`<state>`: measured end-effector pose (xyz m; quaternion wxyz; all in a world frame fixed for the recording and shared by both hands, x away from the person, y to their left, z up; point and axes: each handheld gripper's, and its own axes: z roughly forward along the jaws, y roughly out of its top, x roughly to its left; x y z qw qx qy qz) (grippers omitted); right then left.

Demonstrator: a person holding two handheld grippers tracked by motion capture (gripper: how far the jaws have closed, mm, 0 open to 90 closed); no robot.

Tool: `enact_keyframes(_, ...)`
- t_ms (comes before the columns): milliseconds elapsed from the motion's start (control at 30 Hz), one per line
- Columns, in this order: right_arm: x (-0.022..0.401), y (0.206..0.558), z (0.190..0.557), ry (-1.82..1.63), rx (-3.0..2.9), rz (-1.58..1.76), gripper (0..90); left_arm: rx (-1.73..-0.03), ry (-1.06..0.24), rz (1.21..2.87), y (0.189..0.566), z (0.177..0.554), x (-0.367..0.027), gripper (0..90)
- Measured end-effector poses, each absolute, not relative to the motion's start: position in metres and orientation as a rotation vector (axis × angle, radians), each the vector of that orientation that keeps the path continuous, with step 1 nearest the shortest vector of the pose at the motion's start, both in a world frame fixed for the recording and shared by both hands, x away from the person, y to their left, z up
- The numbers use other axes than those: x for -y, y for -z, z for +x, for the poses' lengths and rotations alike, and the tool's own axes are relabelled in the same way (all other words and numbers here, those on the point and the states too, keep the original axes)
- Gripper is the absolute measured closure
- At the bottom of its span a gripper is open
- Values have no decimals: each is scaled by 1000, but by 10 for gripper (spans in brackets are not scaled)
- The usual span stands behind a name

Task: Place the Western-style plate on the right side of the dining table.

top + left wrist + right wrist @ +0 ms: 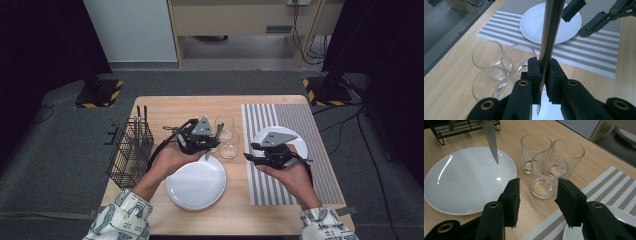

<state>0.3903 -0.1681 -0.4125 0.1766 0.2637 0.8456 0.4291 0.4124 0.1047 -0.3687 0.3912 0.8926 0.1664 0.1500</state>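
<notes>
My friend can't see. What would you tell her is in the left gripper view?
The left tool pinches a shiny table knife between its black pads. Behind it, three empty glasses stand together on the wooden table, and a white plate sits on a striped placemat.

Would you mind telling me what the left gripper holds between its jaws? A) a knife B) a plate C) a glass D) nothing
A: in the left gripper view, the left gripper has its pads clamped on the metal shaft of a knife, with the three glasses standing untouched on the table beside it.
</notes>
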Motion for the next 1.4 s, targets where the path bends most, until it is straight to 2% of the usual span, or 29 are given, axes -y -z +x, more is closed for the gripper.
enact_keyframes(267,177,394,389,-1223,-2427,731,718,-392,-363,2270,370,416,-100,824)
enact_keyframes(500,172,378,396,-1344,-2420,722,755,-384,-357,2289,375,418,-95,824)
enact_keyframes(733,152,369,398,-1349,-2448,647,761,-370,-352,2313,382,417,-90,824)
enact_keyframes(1000,130,361,399,-1339,-2486,557,717,-372,-337,2291,380,415,-96,824)
enact_keyframes(1400,103,351,404,-1267,-2551,446,702,-355,-309,2333,386,411,-96,824)
